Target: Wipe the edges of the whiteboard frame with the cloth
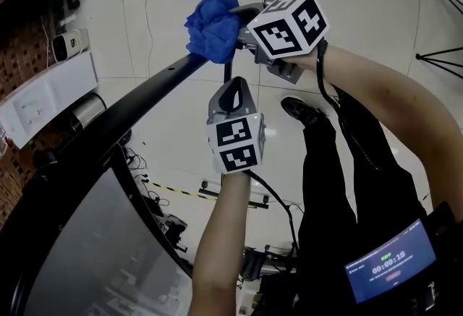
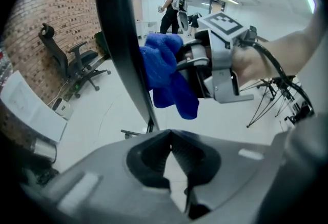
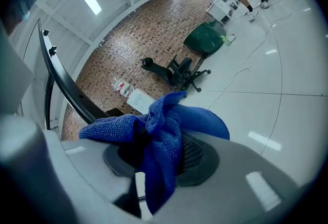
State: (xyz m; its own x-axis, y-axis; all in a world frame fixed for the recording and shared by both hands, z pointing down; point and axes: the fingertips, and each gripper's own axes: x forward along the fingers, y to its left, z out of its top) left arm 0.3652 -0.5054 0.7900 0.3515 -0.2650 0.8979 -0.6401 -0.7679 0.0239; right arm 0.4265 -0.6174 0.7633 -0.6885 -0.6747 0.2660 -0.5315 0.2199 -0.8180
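A bunched blue cloth (image 1: 213,25) rests against the top edge of the black whiteboard frame (image 1: 145,94), and my right gripper (image 1: 242,29) is shut on it. In the right gripper view the cloth (image 3: 164,136) fills the gap between the jaws, with the frame (image 3: 61,82) curving up at the left. My left gripper (image 1: 235,94) hovers just below the right one, shut and empty, beside the frame. The left gripper view shows its own jaws (image 2: 170,138) pressed together, the frame bar (image 2: 120,38) ahead, and the cloth (image 2: 164,72) held by the right gripper (image 2: 197,69).
The grey board surface (image 1: 87,249) lies at lower left. Cables (image 1: 152,199) lie on the tiled floor beneath. A tripod (image 1: 441,54) stands at the right. An office chair (image 2: 77,61) stands by the brick wall, and a person (image 2: 171,10) stands far off.
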